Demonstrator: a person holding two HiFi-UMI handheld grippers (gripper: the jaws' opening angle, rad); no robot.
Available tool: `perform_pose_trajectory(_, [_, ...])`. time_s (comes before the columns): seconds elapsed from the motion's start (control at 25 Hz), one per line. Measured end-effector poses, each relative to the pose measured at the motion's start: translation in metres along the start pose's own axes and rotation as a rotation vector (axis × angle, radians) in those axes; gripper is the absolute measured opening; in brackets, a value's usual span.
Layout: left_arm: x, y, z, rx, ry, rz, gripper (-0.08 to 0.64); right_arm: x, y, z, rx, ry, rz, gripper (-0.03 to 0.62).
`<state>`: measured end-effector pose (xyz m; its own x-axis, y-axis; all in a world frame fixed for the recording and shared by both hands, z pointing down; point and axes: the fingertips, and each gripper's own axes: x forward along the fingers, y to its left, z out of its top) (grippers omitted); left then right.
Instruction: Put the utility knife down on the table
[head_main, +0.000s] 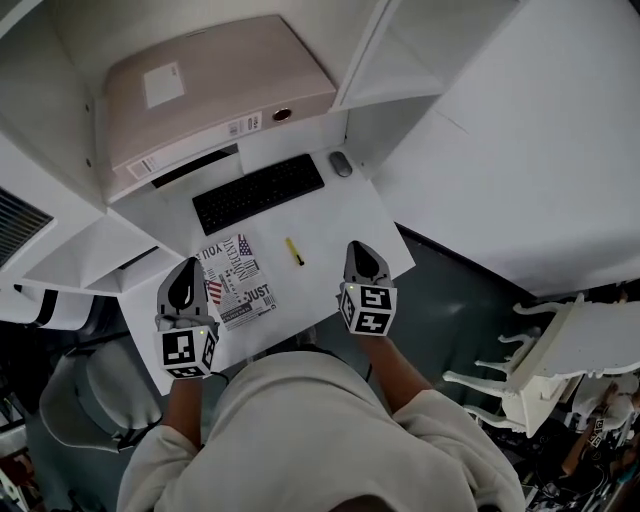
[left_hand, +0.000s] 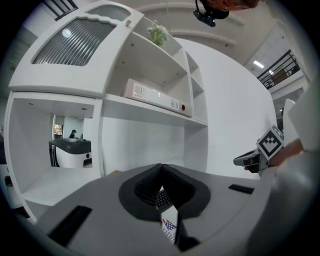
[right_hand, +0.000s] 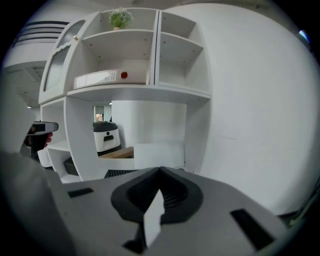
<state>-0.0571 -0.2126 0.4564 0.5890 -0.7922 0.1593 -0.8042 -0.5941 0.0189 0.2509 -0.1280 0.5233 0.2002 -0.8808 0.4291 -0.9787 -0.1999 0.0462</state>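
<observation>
The utility knife (head_main: 295, 251) lies flat on the white surface (head_main: 345, 215), about in its middle. It is in front of the keyboard (head_main: 258, 192), which is toward the back edge, and just beside the right side of a printed sheet (head_main: 238, 280), but it does not touch the sheet. A mouse (head_main: 341, 164) is near the back right corner. No gripper holds the knife, so the task seems to be done already. The left gripper (left_hand: 161, 167) has its jaws together at the tips with nothing between them; only the keyboard and the sheet show through the gap lower down. The right gripper (right_hand: 160, 170) is also closed and empty. In the head view both are above the front edge of the surface, one on each side of the knife and apart from it. The knife is a small, slim yellow bar, so it is probably light and stiff, with a hard smooth plastic body that can slip a little between the pads. It should not bend or break under a normal grip. If somebody must pick it up again, a good place to hold it is probably across the middle of the body, on its two long sides, because there it balances and does not swing. The blade end is better left alone, but the knife is too small here to tell which end that is, or whether the blade is out. Because it lies so low on the surface, the jaws would have to come down almost to the surface on both sides of it.
</observation>
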Motion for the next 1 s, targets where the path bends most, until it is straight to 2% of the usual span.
perform_pose_trajectory(0.48, [-0.008,-0.03,0.022,0.038,-0.053,-0.098,0.0,-0.087,-0.013,0.031,0.035,-0.179,-0.08,0.003])
perform_pose_trajectory(1.0, [-0.018,-0.039,0.03,0.051,-0.07,-0.141,0.0,-0.131,-0.013,0.04,0.043,-0.256,-0.132,0.002])
